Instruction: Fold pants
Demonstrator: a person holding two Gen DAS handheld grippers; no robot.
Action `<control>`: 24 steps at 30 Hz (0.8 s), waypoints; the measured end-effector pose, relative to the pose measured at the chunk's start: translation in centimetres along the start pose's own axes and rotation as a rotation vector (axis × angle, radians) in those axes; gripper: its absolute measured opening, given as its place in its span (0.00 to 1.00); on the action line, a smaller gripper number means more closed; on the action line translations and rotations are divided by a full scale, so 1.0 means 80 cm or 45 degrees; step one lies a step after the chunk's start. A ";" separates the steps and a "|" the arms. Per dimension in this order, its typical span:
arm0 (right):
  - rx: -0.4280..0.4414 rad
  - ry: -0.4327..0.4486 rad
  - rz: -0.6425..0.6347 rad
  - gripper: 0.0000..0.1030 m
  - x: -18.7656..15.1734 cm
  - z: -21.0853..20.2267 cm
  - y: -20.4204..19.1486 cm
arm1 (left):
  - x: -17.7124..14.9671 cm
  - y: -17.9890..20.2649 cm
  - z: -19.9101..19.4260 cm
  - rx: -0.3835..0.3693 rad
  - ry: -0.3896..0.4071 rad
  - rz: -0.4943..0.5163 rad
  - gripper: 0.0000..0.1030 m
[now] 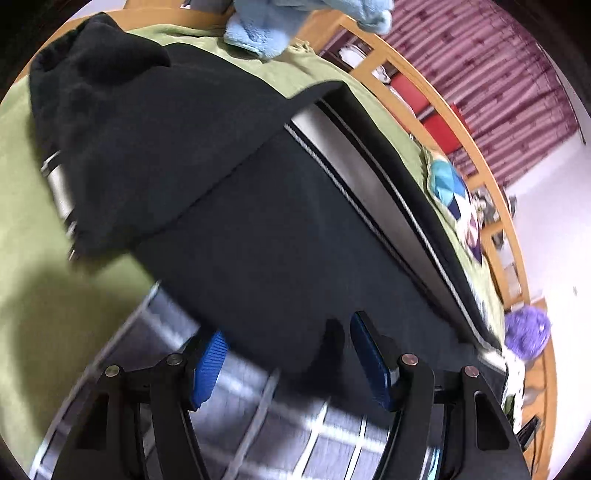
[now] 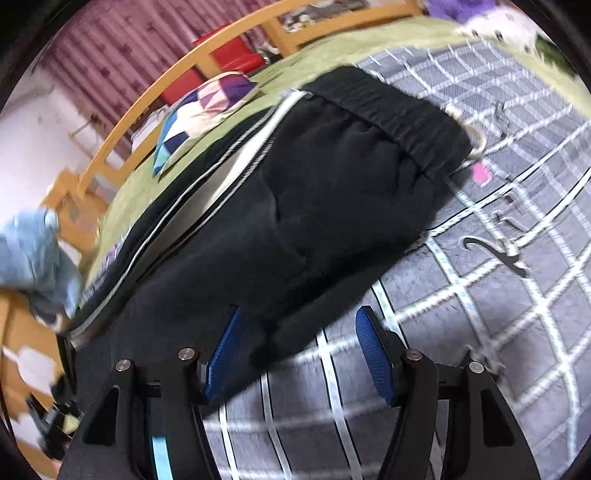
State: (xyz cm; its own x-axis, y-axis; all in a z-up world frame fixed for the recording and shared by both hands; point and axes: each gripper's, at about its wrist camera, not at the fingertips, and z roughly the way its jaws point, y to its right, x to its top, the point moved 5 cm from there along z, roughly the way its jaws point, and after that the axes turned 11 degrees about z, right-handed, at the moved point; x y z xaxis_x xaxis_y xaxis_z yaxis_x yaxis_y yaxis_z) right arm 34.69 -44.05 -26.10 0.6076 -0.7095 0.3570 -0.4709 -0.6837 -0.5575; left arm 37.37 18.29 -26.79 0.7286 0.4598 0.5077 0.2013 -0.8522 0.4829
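Observation:
Black pants (image 1: 229, 206) with grey and white side stripes lie flat on the bed, the leg end folded back over the upper leg at the far left of the left wrist view. In the right wrist view the pants (image 2: 332, 192) show their elastic waistband at the upper right. My left gripper (image 1: 288, 362) is open, its blue pads either side of the near fabric edge. My right gripper (image 2: 299, 350) is open at the near edge of the seat area, holding nothing.
A grey checked blanket (image 2: 480, 295) and a green sheet (image 1: 33, 229) lie under the pants. A light blue garment (image 1: 266, 33), a patterned pillow (image 2: 199, 114), a purple plush (image 1: 524, 332) and the wooden bed rail (image 1: 461, 122) border the bed.

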 end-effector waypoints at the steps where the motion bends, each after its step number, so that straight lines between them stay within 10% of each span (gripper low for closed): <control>1: 0.015 0.008 0.023 0.61 0.005 0.007 0.000 | 0.005 -0.001 0.005 -0.009 0.010 -0.018 0.62; 8: 0.142 0.082 0.199 0.66 0.042 0.037 -0.001 | 0.032 -0.004 0.031 -0.049 0.029 -0.142 0.53; 10: 0.146 0.093 0.238 0.52 0.050 0.043 -0.005 | 0.033 -0.001 0.036 0.018 0.018 -0.136 0.21; 12: 0.112 0.093 0.210 0.22 0.054 0.046 -0.013 | 0.036 0.008 0.033 0.026 0.010 -0.099 0.14; 24: 0.104 0.212 0.092 0.15 0.047 -0.128 -0.008 | -0.012 0.099 -0.098 -0.037 0.023 0.206 0.12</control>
State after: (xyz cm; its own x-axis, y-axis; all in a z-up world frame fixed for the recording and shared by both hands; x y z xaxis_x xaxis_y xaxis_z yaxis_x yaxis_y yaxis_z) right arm 30.75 -48.03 -16.70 0.4566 -0.7792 0.4294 -0.4517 -0.6188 -0.6427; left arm 33.13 13.09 -17.85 0.7383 0.3214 0.5930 0.0628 -0.9081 0.4140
